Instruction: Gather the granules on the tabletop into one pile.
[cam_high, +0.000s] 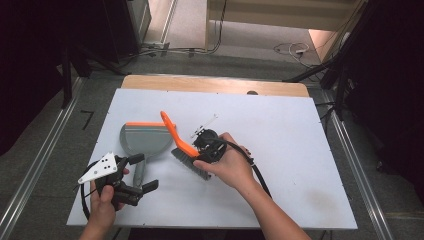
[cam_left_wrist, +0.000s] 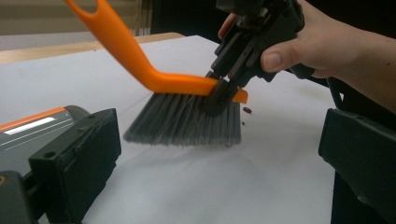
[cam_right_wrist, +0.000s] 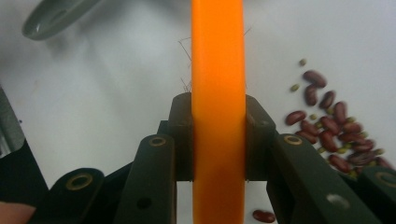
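An orange hand brush (cam_high: 173, 132) with grey bristles (cam_left_wrist: 184, 122) is tilted over the white board, handle pointing up and away. My right gripper (cam_high: 196, 146) is shut on its orange back (cam_right_wrist: 218, 70), one jaw on each side. Red beans (cam_right_wrist: 334, 128) mixed with small green ones lie on the board just right of the brush. A grey dustpan (cam_high: 145, 138) with an orange lip lies flat left of the brush. My left gripper (cam_high: 143, 173) is open over the dustpan's handle, its jaws wide apart and gripping nothing. In the left gripper view the dustpan (cam_left_wrist: 35, 127) sits beyond the left jaw.
The white board (cam_high: 280, 130) covers a wooden table (cam_high: 215, 84) whose far edge shows behind it. A single red bean (cam_left_wrist: 247, 110) lies by the bristles. Metal rails run along both sides of the table, and cables lie on the floor beyond.
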